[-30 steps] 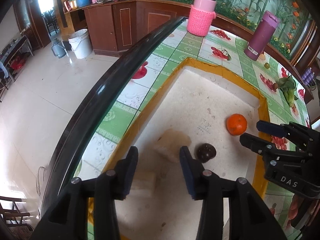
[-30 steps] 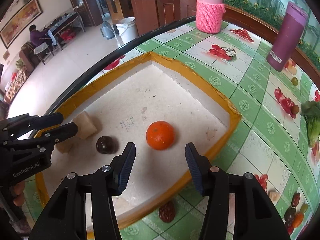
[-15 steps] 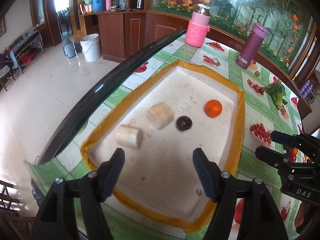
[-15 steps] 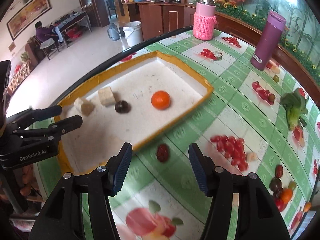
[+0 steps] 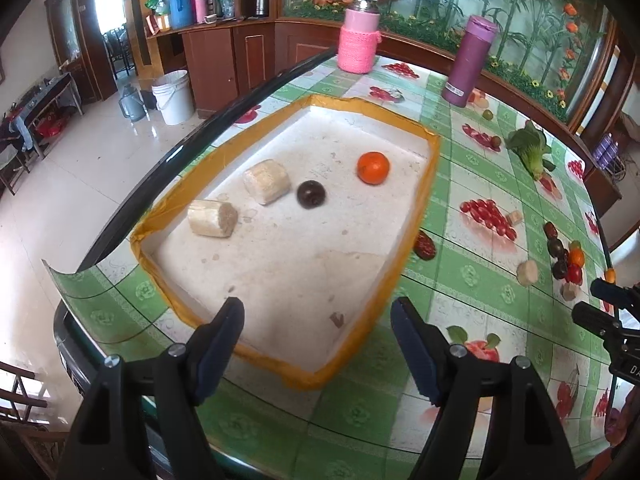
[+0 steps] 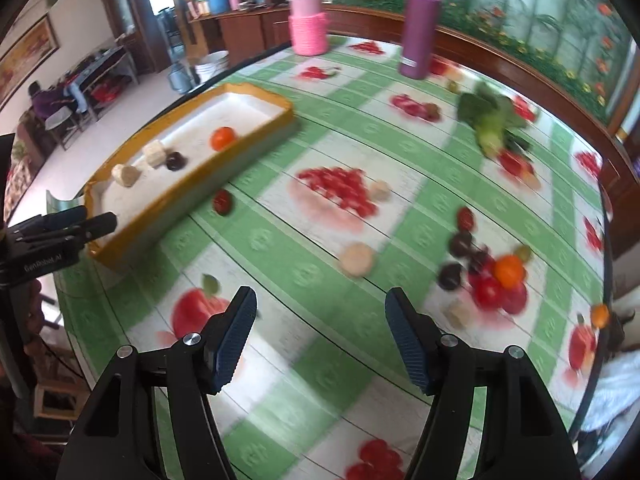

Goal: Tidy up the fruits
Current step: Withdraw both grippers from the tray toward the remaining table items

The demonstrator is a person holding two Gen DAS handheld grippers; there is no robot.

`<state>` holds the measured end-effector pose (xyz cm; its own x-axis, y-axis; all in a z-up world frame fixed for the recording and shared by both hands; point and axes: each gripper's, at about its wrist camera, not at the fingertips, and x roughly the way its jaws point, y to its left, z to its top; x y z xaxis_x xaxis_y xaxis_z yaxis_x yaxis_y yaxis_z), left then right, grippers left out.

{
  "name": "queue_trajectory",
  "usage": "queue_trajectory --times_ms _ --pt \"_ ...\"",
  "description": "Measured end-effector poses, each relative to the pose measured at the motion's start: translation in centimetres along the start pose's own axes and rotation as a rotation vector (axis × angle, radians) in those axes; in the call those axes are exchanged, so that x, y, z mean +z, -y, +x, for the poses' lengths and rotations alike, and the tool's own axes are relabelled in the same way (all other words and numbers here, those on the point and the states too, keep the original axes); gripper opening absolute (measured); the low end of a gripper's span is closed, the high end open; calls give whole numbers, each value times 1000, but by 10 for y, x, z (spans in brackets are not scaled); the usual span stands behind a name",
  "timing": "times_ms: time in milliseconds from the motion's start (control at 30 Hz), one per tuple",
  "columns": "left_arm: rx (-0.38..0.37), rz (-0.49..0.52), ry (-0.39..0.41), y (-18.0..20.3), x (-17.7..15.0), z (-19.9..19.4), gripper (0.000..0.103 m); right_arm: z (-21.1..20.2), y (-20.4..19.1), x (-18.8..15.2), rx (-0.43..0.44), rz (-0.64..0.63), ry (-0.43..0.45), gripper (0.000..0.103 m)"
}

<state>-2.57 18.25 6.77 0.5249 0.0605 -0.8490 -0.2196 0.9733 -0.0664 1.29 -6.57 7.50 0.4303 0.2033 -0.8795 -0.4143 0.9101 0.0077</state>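
Observation:
A white tray with an orange rim (image 5: 420, 200) holds an orange (image 5: 373, 167), a dark round fruit (image 5: 311, 194) and two pale banana pieces (image 5: 266, 181) (image 5: 212, 218). The tray also shows in the right wrist view (image 6: 168, 216). A dark red fruit (image 5: 424, 245) lies just outside the tray. A pile of loose fruit (image 6: 492, 276) with an orange (image 6: 508, 270) and a pale round piece (image 6: 357, 259) lies on the table at right. My left gripper (image 5: 318, 344) is open and empty over the tray's near end. My right gripper (image 6: 320, 332) is open and empty above the tablecloth.
A pink-sleeved jar (image 5: 358, 38) and a purple flask (image 5: 468, 66) stand at the table's far side. A green vegetable (image 5: 530, 152) lies at the right. The table edge (image 5: 192, 144) drops to the floor at left.
Both grippers have pulled back and up from the tray, and both jaws have opened wider. The right gripper has swung right toward the loose fruit pile.

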Motion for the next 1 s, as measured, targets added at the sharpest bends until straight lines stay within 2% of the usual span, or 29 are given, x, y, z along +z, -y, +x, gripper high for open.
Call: queue_trajectory --times_ms 200,500,733,867,1000 --pt "-36 72 -30 45 1 2 80 -23 54 -43 -83 99 10 67" --pt "-105 244 -74 130 3 8 80 -47 125 -88 -171 254 8 67" --pt "-120 340 -120 181 2 23 81 -40 126 -71 -139 221 28 67" --pt "-103 364 -142 187 0 30 81 -13 119 -55 -73 188 3 67" --pt "-73 379 -143 185 0 34 81 21 114 -43 -46 156 -39 67"
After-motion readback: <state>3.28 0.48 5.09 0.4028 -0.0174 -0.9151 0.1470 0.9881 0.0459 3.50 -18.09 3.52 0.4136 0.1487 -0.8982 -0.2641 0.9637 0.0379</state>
